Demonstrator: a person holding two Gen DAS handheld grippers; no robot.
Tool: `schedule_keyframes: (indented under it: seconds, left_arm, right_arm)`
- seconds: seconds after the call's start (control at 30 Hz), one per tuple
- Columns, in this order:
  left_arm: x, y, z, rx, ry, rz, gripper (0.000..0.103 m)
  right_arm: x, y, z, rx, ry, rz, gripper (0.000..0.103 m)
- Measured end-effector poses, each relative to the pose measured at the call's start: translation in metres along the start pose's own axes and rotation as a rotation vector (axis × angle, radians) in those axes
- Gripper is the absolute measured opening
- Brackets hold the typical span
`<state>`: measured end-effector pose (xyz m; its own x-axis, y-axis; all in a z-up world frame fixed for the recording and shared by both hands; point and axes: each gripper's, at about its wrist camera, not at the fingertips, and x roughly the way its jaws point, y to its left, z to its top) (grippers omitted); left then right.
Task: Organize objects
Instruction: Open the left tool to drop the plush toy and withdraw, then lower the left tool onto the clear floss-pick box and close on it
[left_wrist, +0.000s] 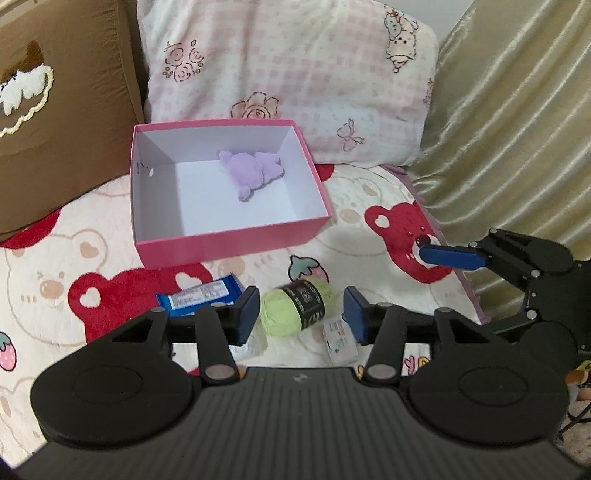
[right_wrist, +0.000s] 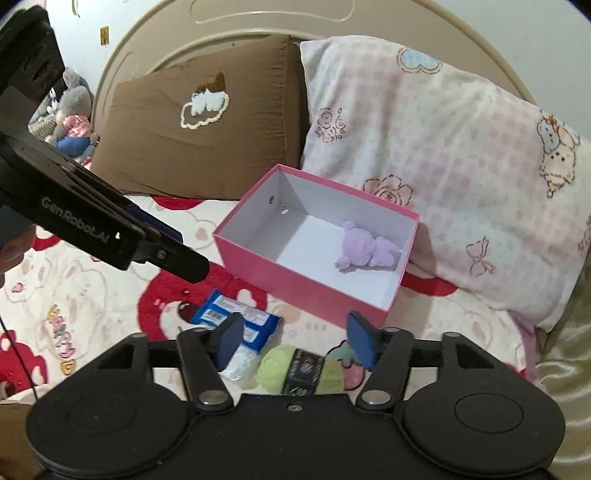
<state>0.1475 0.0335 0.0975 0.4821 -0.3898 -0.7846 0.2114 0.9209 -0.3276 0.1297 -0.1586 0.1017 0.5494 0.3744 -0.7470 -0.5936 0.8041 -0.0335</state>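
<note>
A pink box (left_wrist: 229, 242) with a white inside stands open on the bed, and a purple plush toy (left_wrist: 255, 168) lies in its far right corner. In front of the box lie a green yarn ball (left_wrist: 295, 308) with a black band, a blue packet (left_wrist: 199, 295) and a small card (left_wrist: 340, 338). My left gripper (left_wrist: 301, 315) hangs open above the yarn, and its pads stay clear of it. My right gripper (right_wrist: 297, 339) is open too, with nothing between its fingers, above the yarn ball (right_wrist: 299, 371) and blue packet (right_wrist: 236, 317). The box (right_wrist: 306, 291) and plush toy (right_wrist: 365, 251) lie beyond it.
A brown pillow (right_wrist: 199, 122) and a pink checked pillow (right_wrist: 443, 155) lean against the headboard behind the box. A gold satin cover (left_wrist: 517, 129) rises on the right. Stuffed toys (right_wrist: 70, 122) sit at the far left. The bear-print blanket (left_wrist: 55, 288) covers the bed.
</note>
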Motion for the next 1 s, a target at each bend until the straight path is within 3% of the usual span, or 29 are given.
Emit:
schedule_keyframes:
  seconds: [0.03, 0.1, 0.27, 0.5, 0.8, 1.0]
  left_arm:
    - [-0.002, 0.001, -0.004, 0.0, 0.001, 0.003, 0.052]
    - [-0.006, 0.001, -0.011, 0.011, 0.007, 0.005, 0.056]
    - [-0.01, 0.006, -0.032, 0.017, 0.027, 0.019, 0.061]
    - [-0.002, 0.013, -0.063, 0.026, 0.082, 0.033, 0.073]
    - [0.013, 0.019, -0.095, 0.035, 0.1, 0.021, 0.085]
    - [0.031, 0.03, -0.113, 0.018, 0.103, 0.025, 0.088]
  right_arm:
    - [-0.003, 0.002, -0.004, 0.005, -0.001, 0.011, 0.073]
    - [-0.005, 0.005, -0.012, 0.014, 0.005, 0.023, 0.087]
    - [-0.003, 0.012, -0.027, 0.026, 0.035, 0.043, 0.092]
    - [0.003, 0.023, -0.048, 0.063, 0.081, 0.102, 0.093]
    - [0.012, 0.044, -0.072, 0.038, 0.061, 0.135, 0.094]
    - [0.024, 0.053, -0.089, 0.019, 0.046, 0.185, 0.094]
